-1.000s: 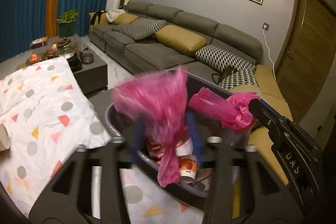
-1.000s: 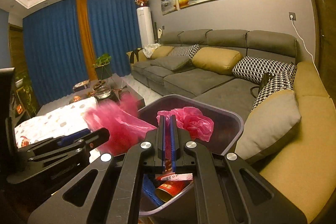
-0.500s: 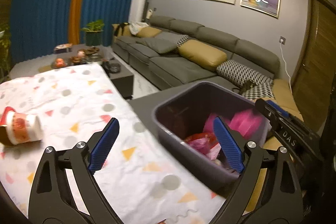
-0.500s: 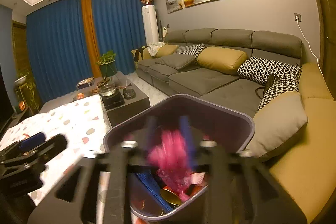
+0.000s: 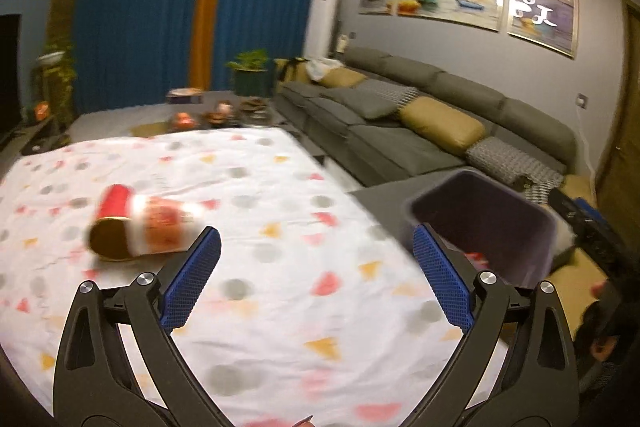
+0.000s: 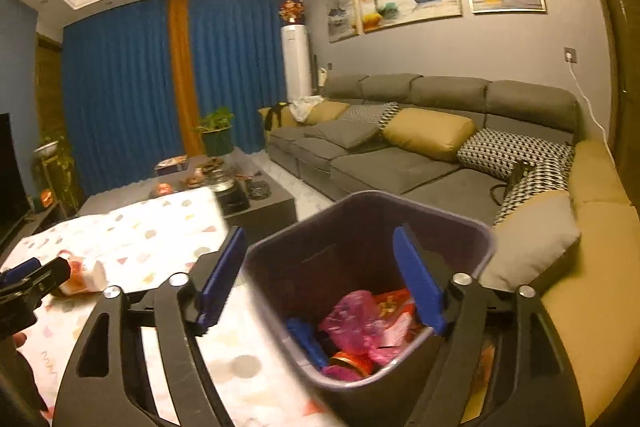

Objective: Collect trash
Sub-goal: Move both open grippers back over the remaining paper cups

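A dark purple trash bin (image 6: 460, 247) stands at the table's right edge, holding a pink plastic bag (image 6: 352, 315) and other wrappers. It also shows in the left wrist view (image 5: 500, 211). A red and white paper cup (image 5: 144, 223) lies on its side on the patterned tablecloth (image 5: 280, 267); it also shows in the right wrist view (image 6: 82, 277). My left gripper (image 5: 316, 279) is open and empty above the cloth, to the right of the cup. My right gripper (image 6: 320, 275) is open and empty above the bin's near rim.
A grey sectional sofa (image 6: 400, 155) with yellow and patterned cushions runs along the right wall. A dark coffee table (image 6: 248, 195) with dishes stands beyond the cloth. A potted plant (image 6: 216, 131) and blue curtains (image 6: 120, 99) are at the back.
Both grippers opened and dropped the pink bags into the bin. The left gripper swung left over the tablecloth toward the cup. The right gripper drew back a little above the bin.
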Demonstrator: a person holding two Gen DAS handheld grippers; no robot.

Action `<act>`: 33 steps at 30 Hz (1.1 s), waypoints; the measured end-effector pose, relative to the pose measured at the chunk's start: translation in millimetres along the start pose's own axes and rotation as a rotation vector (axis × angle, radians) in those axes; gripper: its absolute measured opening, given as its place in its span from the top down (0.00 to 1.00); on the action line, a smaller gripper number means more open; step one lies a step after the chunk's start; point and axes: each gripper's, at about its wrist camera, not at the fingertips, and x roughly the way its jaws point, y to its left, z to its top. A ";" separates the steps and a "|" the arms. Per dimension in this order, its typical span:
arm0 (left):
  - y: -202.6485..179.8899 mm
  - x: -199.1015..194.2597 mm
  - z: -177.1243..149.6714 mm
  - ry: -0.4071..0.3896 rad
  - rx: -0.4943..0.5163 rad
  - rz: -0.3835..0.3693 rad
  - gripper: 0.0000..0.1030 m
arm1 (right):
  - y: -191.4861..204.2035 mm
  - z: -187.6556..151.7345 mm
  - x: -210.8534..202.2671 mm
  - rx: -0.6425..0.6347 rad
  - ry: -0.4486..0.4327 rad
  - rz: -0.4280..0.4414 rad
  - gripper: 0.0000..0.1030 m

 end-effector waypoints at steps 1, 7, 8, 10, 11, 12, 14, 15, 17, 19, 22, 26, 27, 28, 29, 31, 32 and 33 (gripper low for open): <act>11.6 -3.0 -1.1 -0.002 -0.006 0.025 0.08 | 8.5 -1.2 -2.7 -0.009 0.000 0.018 0.24; 86.4 -25.1 -12.5 -0.002 -0.086 0.162 0.08 | 70.3 -7.2 -12.2 -0.069 0.013 0.135 0.17; 99.7 -29.5 -15.3 -0.001 -0.095 0.187 0.08 | 79.5 -8.0 -12.9 -0.077 0.014 0.152 0.15; 119.9 -36.8 -19.0 0.003 -0.115 0.224 0.08 | 105.8 -11.2 -13.6 -0.103 0.023 0.198 0.15; 127.6 -39.8 -20.7 0.003 -0.123 0.236 0.08 | 115.9 -12.5 -13.7 -0.112 0.026 0.213 0.14; 138.7 -43.5 -22.6 0.004 -0.135 0.255 0.08 | 127.4 -13.9 -13.4 -0.121 0.031 0.232 0.13; 154.5 -47.5 -24.2 0.004 -0.151 0.282 0.07 | 146.9 -16.8 -12.0 -0.134 0.040 0.265 0.10; 163.1 -50.4 -25.3 0.002 -0.158 0.300 0.07 | 158.5 -18.6 -9.8 -0.141 0.048 0.283 0.07; 177.1 -54.2 -27.3 -0.002 -0.171 0.323 0.07 | 177.6 -21.0 -5.4 -0.153 0.065 0.310 0.07; 193.4 -57.4 -29.1 -0.004 -0.191 0.344 0.07 | 199.4 -23.2 1.9 -0.173 0.079 0.333 0.07; 215.7 -60.4 -29.9 -0.005 -0.227 0.368 0.07 | 229.2 -29.1 15.4 -0.196 0.106 0.360 0.07; 233.6 -60.6 -25.9 -0.017 -0.249 0.367 0.07 | 257.7 -40.2 35.6 -0.209 0.153 0.392 0.05; 237.6 -60.3 -24.3 -0.022 -0.244 0.356 0.07 | 264.3 -42.8 41.7 -0.211 0.165 0.400 0.05; 237.7 -59.7 -23.1 -0.025 -0.240 0.353 0.07 | 270.7 -45.9 47.2 -0.216 0.176 0.400 0.05; 239.8 -59.0 -22.1 -0.026 -0.237 0.357 0.07 | 275.3 -48.3 51.5 -0.220 0.184 0.401 0.05; 246.2 -55.4 -20.3 -0.026 -0.241 0.353 0.07 | 290.0 -55.6 64.2 -0.231 0.219 0.405 0.05; 247.4 -53.0 -19.6 -0.023 -0.243 0.348 0.07 | 293.0 -58.7 67.8 -0.235 0.229 0.403 0.05; 249.2 -51.2 -19.4 -0.021 -0.242 0.345 0.07 | 298.8 -61.5 73.8 -0.246 0.242 0.402 0.05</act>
